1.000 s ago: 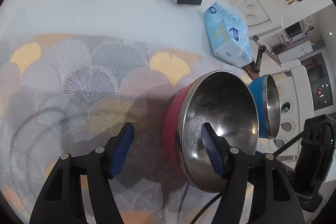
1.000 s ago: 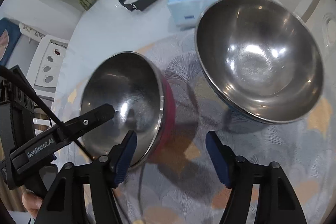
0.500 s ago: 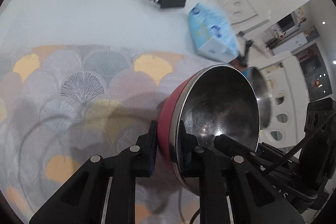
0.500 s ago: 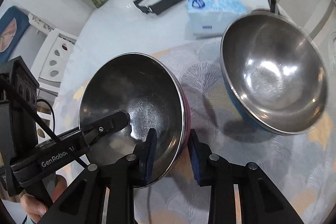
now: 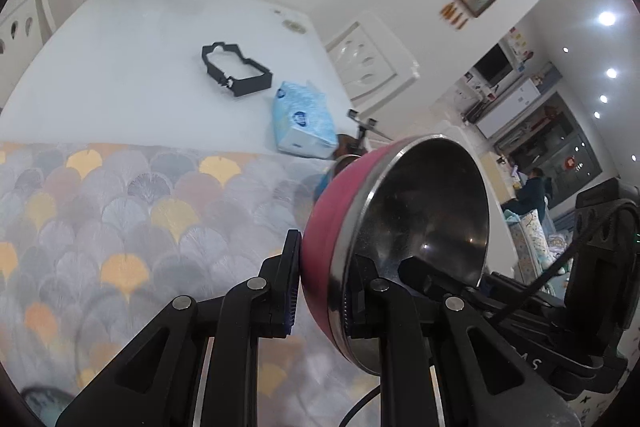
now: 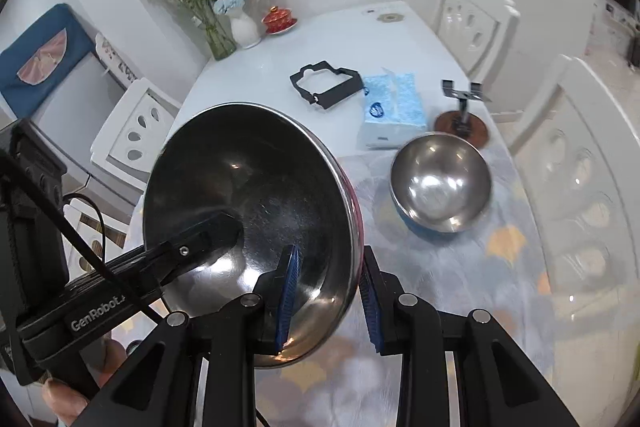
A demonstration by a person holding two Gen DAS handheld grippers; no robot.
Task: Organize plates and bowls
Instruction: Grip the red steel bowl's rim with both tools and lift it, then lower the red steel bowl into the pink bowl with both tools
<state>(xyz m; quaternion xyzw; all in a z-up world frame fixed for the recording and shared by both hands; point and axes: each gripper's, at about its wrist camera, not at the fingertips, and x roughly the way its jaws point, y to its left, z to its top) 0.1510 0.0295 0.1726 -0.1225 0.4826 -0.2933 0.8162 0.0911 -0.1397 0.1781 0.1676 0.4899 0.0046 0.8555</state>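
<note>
A red steel bowl (image 5: 400,227) is held tilted in the air above the patterned mat, gripped on opposite rims by both grippers. My left gripper (image 5: 320,291) is shut on its rim, one finger outside, one inside. My right gripper (image 6: 328,299) is shut on the other side of the red bowl (image 6: 248,203); the left gripper's finger shows inside it. A blue steel bowl (image 6: 440,183) sits upright on the mat, beyond and to the right, apart from both grippers. In the left wrist view it is almost hidden behind the red bowl.
A blue tissue pack (image 6: 394,109) and a black frame (image 6: 326,89) lie on the white table (image 5: 120,67) beyond the mat (image 5: 120,207). A small stand (image 6: 462,115) is near the blue bowl. Vases (image 6: 240,23) stand at the far edge. White chairs surround the table.
Both grippers closed on the red bowl's rim, then lifted it off the mat and back from the blue bowl.
</note>
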